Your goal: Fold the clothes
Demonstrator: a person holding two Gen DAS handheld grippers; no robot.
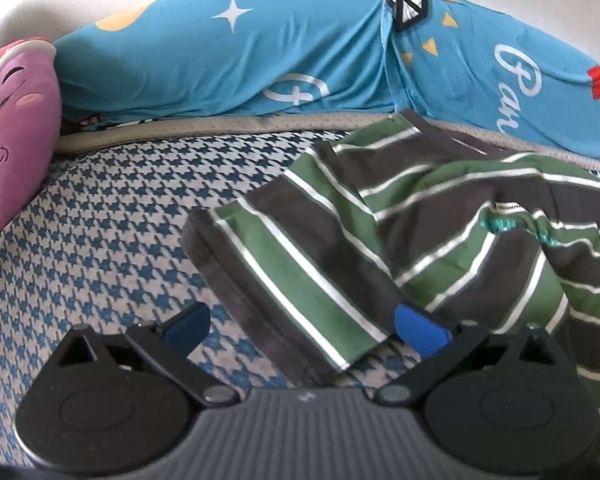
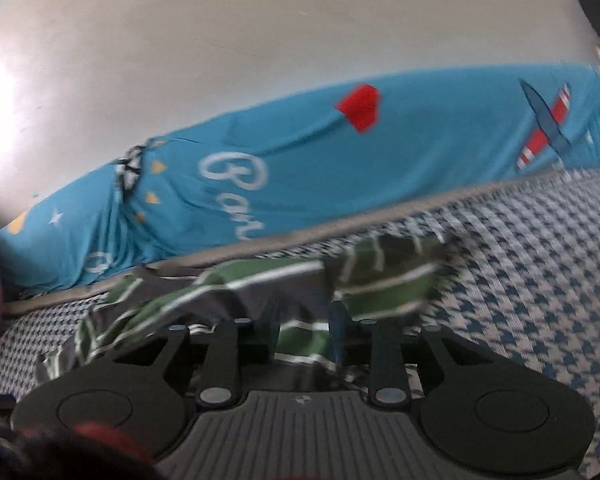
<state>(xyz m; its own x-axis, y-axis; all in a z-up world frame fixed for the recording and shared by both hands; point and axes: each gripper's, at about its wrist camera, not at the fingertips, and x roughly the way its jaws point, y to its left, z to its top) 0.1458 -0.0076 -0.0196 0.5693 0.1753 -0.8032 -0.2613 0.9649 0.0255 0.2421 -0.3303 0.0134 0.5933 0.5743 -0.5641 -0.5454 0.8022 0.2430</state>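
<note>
A green, dark grey and white striped garment [image 1: 400, 224] lies crumpled on the houndstooth bed cover [image 1: 100, 240]. One end of it stretches toward the camera in the left wrist view. My left gripper [image 1: 304, 332] is open wide, and that end lies between its blue fingertips [image 1: 418, 330], low over the cover. In the blurred right wrist view, the same garment [image 2: 384, 280] is bunched in front of my right gripper [image 2: 302, 336]. Its fingers are drawn close with a fold of striped cloth pinched between them.
A long bright blue printed pillow [image 1: 220, 68] runs along the far edge of the bed against a white wall [image 2: 260, 20]. A purple plush toy [image 1: 16, 120] leans at the left. Bare houndstooth cover [image 2: 540, 280] spreads right of the garment.
</note>
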